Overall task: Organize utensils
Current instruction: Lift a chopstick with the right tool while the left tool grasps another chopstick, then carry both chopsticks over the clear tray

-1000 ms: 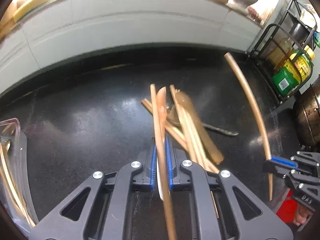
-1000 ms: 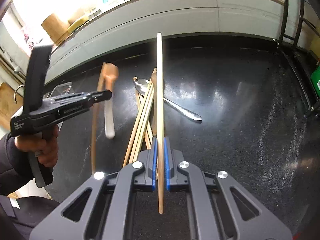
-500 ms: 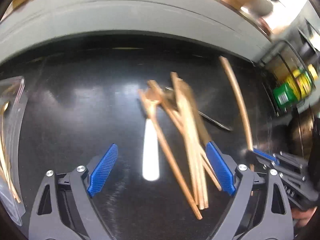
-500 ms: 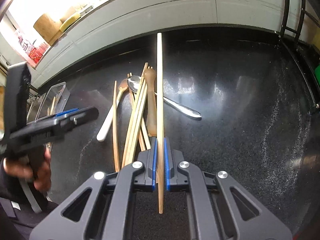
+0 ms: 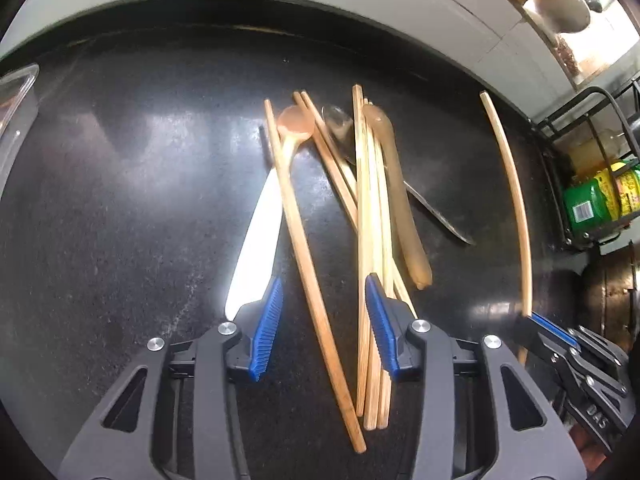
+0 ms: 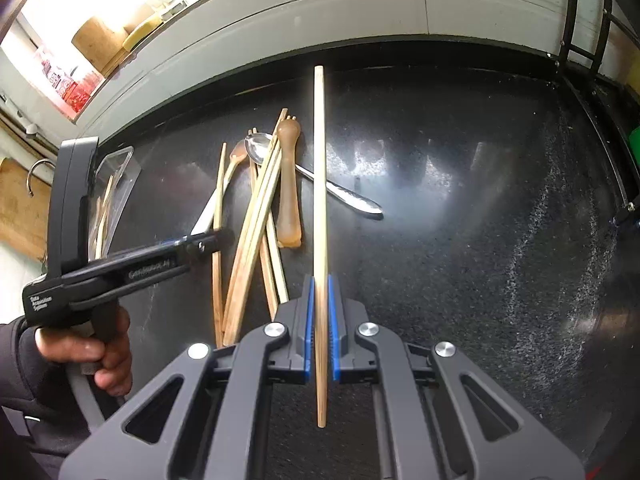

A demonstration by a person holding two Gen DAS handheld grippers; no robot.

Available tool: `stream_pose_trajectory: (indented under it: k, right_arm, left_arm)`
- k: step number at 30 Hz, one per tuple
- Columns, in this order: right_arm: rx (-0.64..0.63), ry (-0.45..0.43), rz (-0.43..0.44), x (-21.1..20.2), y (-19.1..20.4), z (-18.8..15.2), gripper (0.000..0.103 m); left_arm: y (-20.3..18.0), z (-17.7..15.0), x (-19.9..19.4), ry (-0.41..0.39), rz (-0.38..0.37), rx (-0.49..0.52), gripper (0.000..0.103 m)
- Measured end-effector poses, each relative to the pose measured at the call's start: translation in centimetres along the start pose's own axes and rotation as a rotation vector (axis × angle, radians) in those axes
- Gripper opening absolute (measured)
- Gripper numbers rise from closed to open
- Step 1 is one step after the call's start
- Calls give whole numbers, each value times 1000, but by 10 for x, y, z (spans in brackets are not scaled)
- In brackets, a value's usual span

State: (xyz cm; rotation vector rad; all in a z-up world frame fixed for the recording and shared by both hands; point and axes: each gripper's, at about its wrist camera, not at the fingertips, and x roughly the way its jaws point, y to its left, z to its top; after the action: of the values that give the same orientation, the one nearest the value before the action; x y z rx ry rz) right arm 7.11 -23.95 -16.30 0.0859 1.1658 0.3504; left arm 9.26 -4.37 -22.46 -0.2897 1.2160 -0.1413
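Utensils [image 5: 372, 208] lie heaped mid-desk [image 5: 120, 184]: chopsticks, a wooden spoon [image 5: 296, 124], a metal spoon [image 6: 344, 194] and a white-handled knife [image 5: 256, 248]; the left claw [image 5: 320, 324] is closing above one long chopstick [image 5: 308, 264], pads not touching it; the right claw [image 6: 320, 320] pinches a single chopstick [image 6: 320, 184] tight; a clear tray [image 6: 116, 184] sits left; a wire rack [image 5: 592, 184] right.
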Motion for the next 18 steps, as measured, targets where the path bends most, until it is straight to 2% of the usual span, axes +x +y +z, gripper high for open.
stream_pose_trajectory:
  k: [2,4,5,10,15,18]
  right_arm:
    - [-7,2,1,0,-3,0,7]
    - [-16,4,4,0,-7,2,7]
    - [-23,5,7,1,-7,3,7]
    - [-50,-2,21,-1,-8,7,7]
    - [-77,-20,30,-8,-2,12,7]
    - [-88,-33,31,-15,3,11,7]
  left_arm:
    - [-8,-2,1,-24,26,18,36]
    - [-12,-4,2,-39,58,35,21]
    - [-14,-5,2,-42,78,37,9]
    - [-10,-4,-8,-35,95,37,6]
    - [-24,-4,-40,-101,142,132,6]
    - [-30,-6,-58,-124,169,152,6]
